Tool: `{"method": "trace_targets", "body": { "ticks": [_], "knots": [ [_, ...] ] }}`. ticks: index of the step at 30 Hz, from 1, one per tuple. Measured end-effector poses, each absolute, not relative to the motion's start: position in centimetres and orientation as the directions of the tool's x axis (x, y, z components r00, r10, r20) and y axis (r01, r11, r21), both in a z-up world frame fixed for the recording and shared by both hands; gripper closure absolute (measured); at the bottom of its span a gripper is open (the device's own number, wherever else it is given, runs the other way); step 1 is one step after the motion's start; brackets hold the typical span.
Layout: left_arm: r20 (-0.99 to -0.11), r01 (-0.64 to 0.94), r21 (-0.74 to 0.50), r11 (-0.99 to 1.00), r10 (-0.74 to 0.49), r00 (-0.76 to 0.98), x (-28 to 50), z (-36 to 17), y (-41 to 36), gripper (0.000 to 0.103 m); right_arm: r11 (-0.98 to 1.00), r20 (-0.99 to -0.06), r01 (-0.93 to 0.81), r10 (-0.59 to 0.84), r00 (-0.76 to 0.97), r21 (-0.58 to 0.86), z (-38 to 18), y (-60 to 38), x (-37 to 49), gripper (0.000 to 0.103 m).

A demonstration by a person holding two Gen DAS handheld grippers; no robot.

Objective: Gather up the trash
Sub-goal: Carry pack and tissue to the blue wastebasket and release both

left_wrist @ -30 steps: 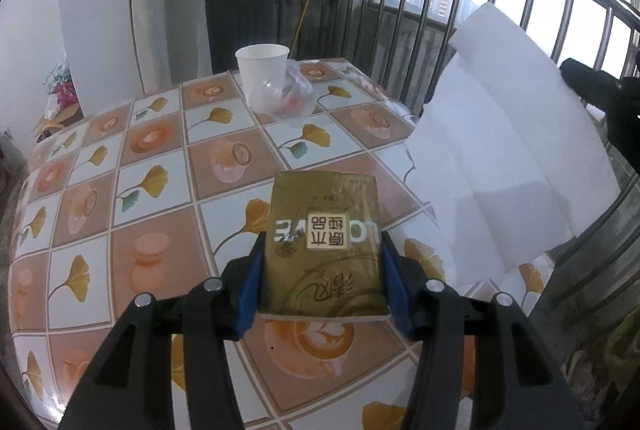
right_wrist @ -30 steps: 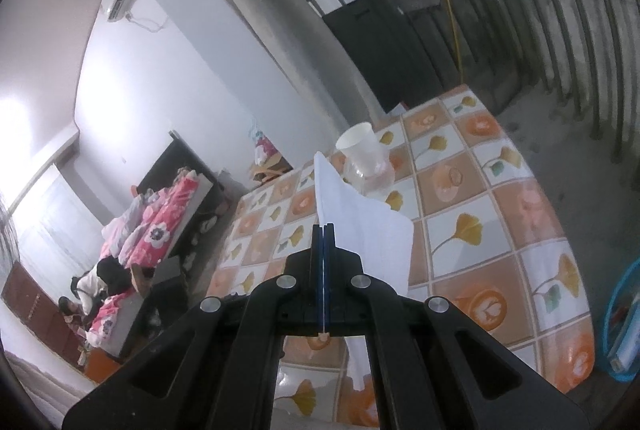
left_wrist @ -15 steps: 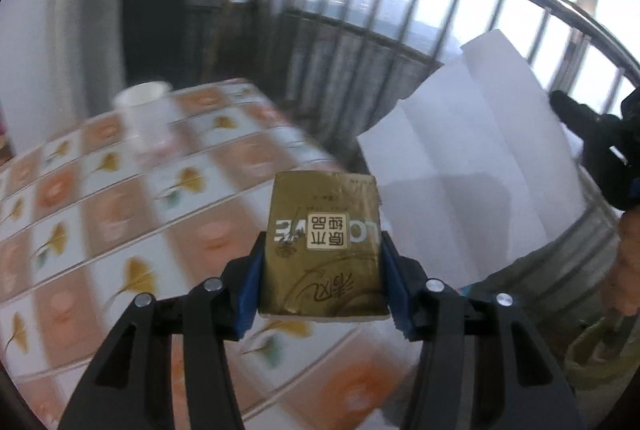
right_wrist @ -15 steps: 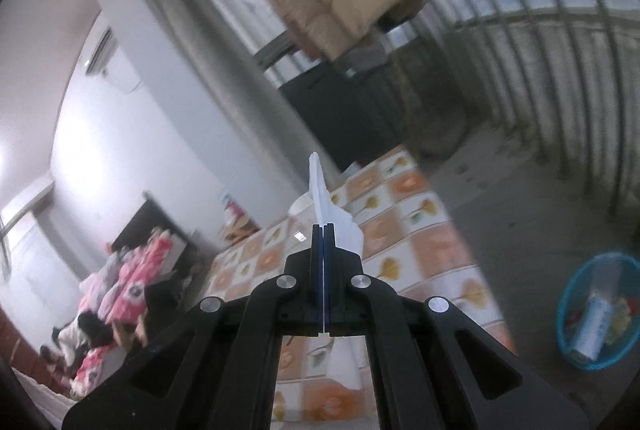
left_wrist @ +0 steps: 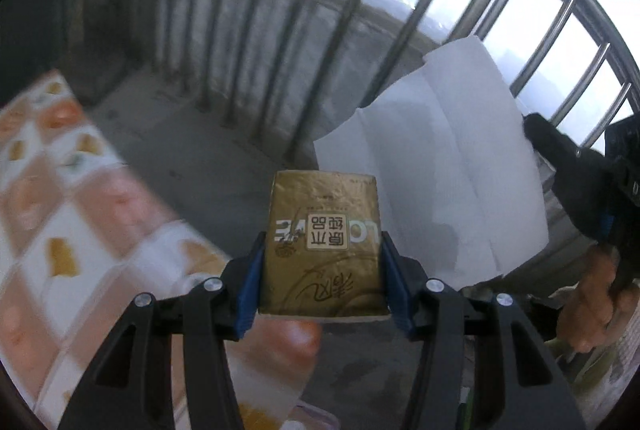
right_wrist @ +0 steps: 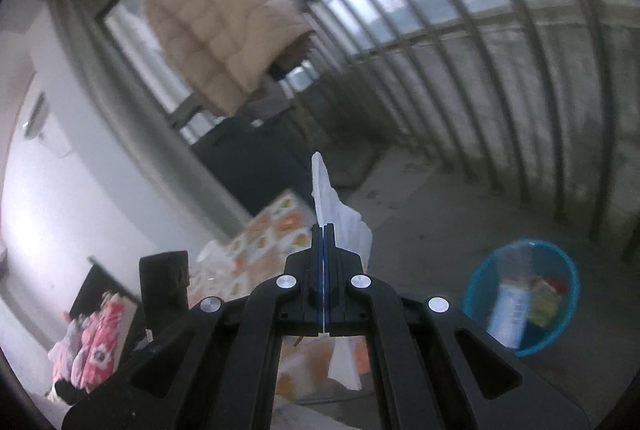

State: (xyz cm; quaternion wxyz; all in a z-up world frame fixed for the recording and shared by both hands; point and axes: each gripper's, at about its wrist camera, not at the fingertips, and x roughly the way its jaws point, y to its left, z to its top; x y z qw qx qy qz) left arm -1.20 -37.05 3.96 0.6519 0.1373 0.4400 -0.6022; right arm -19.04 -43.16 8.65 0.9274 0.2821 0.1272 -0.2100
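My left gripper (left_wrist: 322, 262) is shut on a gold tissue packet (left_wrist: 322, 238) and holds it in the air past the table's edge, over the grey floor. My right gripper (right_wrist: 323, 230) is shut on a white paper sheet (right_wrist: 336, 214), seen edge-on. In the left wrist view the same sheet (left_wrist: 436, 190) hangs broad and creased at the right, with the right gripper (left_wrist: 532, 134) pinching its right edge. A blue trash basket (right_wrist: 524, 286) with several bits of rubbish stands on the floor at the lower right of the right wrist view.
The tiled-pattern table (left_wrist: 52, 214) lies at the left, also in the right wrist view (right_wrist: 264, 242). Metal balcony railing (left_wrist: 304, 42) runs across the back. A beige puffer jacket (right_wrist: 216, 30) hangs overhead. A bed with pink bedding (right_wrist: 92, 350) is at the far left.
Both grippers have swung right, away from the table toward the railing and floor. The cup has left the view. The blue basket has come further into the right wrist view.
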Motion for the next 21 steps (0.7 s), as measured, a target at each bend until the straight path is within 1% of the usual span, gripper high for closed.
{"method": "trace_targets", "body": {
  "ticks": [4, 8, 12, 17, 21],
  "knots": [
    [-0.783, 0.892, -0.384, 0.240, -0.596, -0.177, -1.6, 0.7, -41.8, 0.051, 0.707, -0.395, 0.524, -0.361, 0.845, 0.474, 7.0, -46.1, -20.1, 0.103],
    [-0.834, 0.894, -0.363, 0.264, -0.520, -0.185, -1.2, -2.6, -45.7, 0.051, 0.670, -0.434, 0.573, -0.389, 0.813, 0.472, 5.4, -48.7, -21.0, 0.103],
    [-0.877, 0.900, -0.337, 0.277, -0.441, -0.193, -1.0, -6.1, -49.1, 0.051, 0.630, -0.505, 0.656, -0.439, 0.743, 0.417, 3.3, -50.9, -20.8, 0.103],
    [-0.907, 0.883, -0.342, 0.322, -0.358, -0.222, -0.8, -10.1, -52.4, 0.051, 0.581, -0.558, 0.693, -0.434, 0.707, 0.427, 0.7, -53.6, -21.1, 0.103],
    [-0.922, 0.866, -0.339, 0.368, -0.314, -0.227, -0.3, -12.2, -55.0, 0.051, 0.545, -0.589, 0.715, -0.428, 0.686, 0.438, -1.3, -55.8, -21.2, 0.103]
  ]
}}
